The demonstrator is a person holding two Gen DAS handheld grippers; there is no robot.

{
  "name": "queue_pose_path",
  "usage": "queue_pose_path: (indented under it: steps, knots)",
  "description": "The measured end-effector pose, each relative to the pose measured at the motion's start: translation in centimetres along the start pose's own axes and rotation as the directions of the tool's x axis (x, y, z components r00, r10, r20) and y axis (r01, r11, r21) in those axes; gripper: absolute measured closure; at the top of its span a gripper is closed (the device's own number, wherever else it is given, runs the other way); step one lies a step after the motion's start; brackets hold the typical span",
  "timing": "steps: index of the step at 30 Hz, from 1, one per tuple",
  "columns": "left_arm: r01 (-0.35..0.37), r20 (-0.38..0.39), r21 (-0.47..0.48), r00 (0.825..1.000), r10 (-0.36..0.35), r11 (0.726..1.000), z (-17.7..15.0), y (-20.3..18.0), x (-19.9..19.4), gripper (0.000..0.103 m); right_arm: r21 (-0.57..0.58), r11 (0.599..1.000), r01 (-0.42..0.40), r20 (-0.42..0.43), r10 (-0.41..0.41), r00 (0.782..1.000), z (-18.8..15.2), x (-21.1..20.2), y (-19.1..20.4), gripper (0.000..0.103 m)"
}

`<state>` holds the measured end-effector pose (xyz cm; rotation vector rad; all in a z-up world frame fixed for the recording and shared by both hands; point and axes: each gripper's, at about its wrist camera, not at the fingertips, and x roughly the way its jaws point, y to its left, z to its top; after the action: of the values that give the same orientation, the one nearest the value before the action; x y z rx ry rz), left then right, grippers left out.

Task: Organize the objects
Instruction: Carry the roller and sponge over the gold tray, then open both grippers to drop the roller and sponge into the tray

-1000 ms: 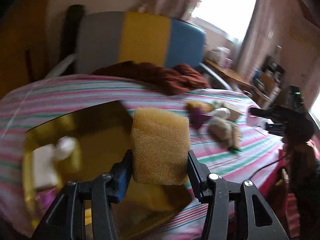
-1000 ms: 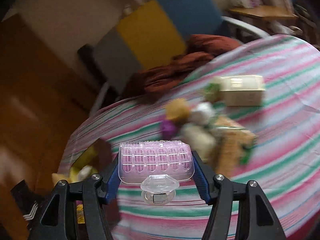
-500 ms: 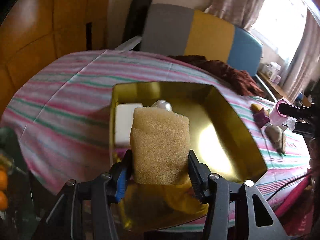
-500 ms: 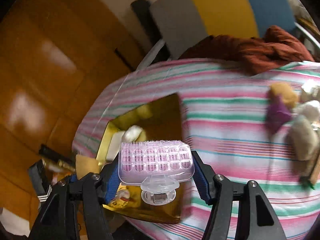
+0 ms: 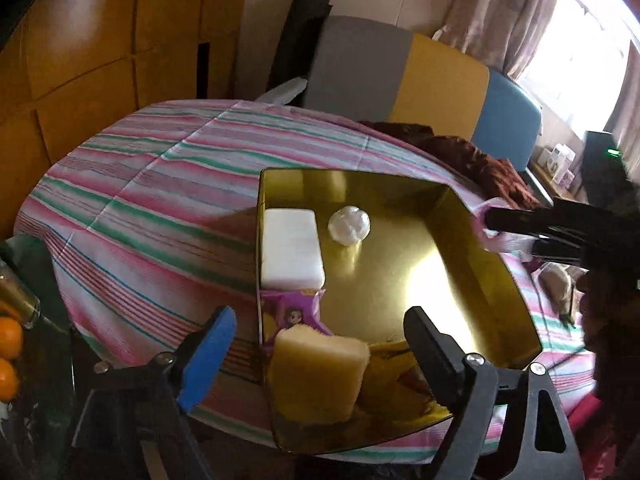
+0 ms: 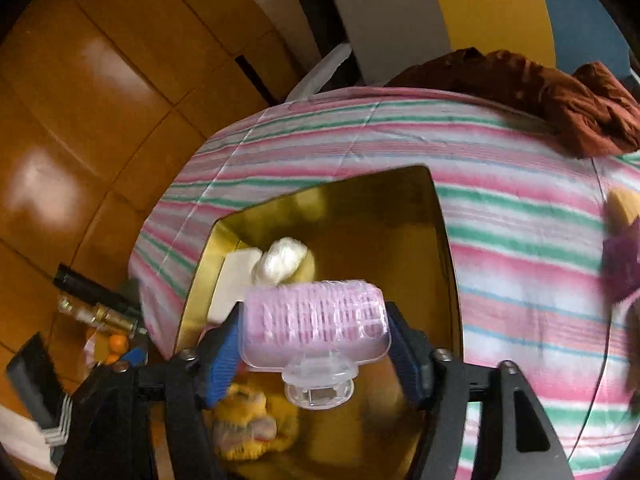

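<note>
My left gripper (image 5: pixel 320 332) hangs over the near corner of a gold box (image 5: pixel 496 248), its jaws opening wide. A yellow sponge (image 5: pixel 320 376) lies free below them, inside the box. Also in the box are a white block (image 5: pixel 290 248), a white ball (image 5: pixel 349 225) and a purple packet (image 5: pixel 294 312). My right gripper (image 6: pixel 314 320) hovers above the gold box (image 6: pixel 444 240) with a pink plastic roller (image 6: pixel 316 324) between its fingers. Its jaws are starting to open, while the pads still sit against the roller's ends. From the left wrist, the right gripper (image 5: pixel 520 228) shows over the box's right wall.
The striped cloth (image 5: pixel 160 208) covers a round table. A brown garment (image 5: pixel 480 160) and a grey, yellow and blue chair back (image 5: pixel 400 76) lie behind it. Small toys (image 6: pixel 624 260) sit on the cloth at right. Oranges (image 5: pixel 8 340) and a bottle (image 6: pixel 100 312) stand beside the table's left edge.
My left gripper has opened and the sponge has dropped into the box's near corner. My right gripper has swung left from the toys to above the box, carrying the roller.
</note>
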<state>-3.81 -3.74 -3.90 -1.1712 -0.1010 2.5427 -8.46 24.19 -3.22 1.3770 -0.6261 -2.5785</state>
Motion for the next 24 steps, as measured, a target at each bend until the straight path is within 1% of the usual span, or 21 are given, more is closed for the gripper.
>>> queue_pose_path:
  steps: [1, 2, 4, 6, 10, 16, 20, 24]
  knots:
    - [0.004, 0.009, -0.002, 1.000, -0.004, 1.000, 0.1, -0.1, -0.2, 0.015, -0.001, 1.000, 0.018, 0.010, -0.018, 1.000, 0.3, 0.0, 0.1, 0.017]
    - [0.005, 0.020, -0.003, 1.000, -0.005, 1.000, 0.2, -0.3, -0.4, 0.015, 0.002, 0.999, 0.033, 0.024, -0.033, 0.999, 0.4, -0.2, 0.0, 0.016]
    - [0.000, 0.041, 0.005, 0.999, -0.001, 1.000, 0.5, -0.5, -0.8, 0.013, 0.012, 0.999, 0.032, 0.037, -0.033, 0.999, 0.4, -0.4, -0.1, 0.016]
    - [-0.022, 0.058, 0.014, 0.998, 0.021, 1.000, 0.7, -0.8, -1.1, 0.012, 0.017, 1.000, 0.026, 0.030, -0.027, 0.999, 0.0, -0.6, -0.3, 0.016]
    - [-0.043, 0.069, -0.001, 0.997, 0.043, 0.999, 0.9, -1.0, -1.0, 0.012, 0.012, 0.999, 0.045, 0.025, -0.045, 0.999, -1.5, -1.0, -0.6, 0.016]
    - [-0.076, 0.077, -0.017, 0.994, 0.077, 0.997, 1.2, -1.4, -1.0, 0.012, -0.010, 0.995, 0.097, 0.053, -0.097, 0.994, -3.2, -2.0, -0.5, 0.016]
    - [-0.092, 0.087, -0.002, 0.992, 0.092, 0.996, 1.4, -2.2, -1.2, 0.011, -0.030, 0.992, 0.123, 0.076, -0.120, 0.990, -4.1, -2.7, -0.1, 0.016]
    - [-0.097, 0.078, -0.004, 0.992, 0.097, 0.995, 1.5, -2.8, -1.1, 0.010, -0.082, 0.983, 0.164, 0.107, -0.155, 0.982, -4.8, -3.3, 0.8, 0.016]
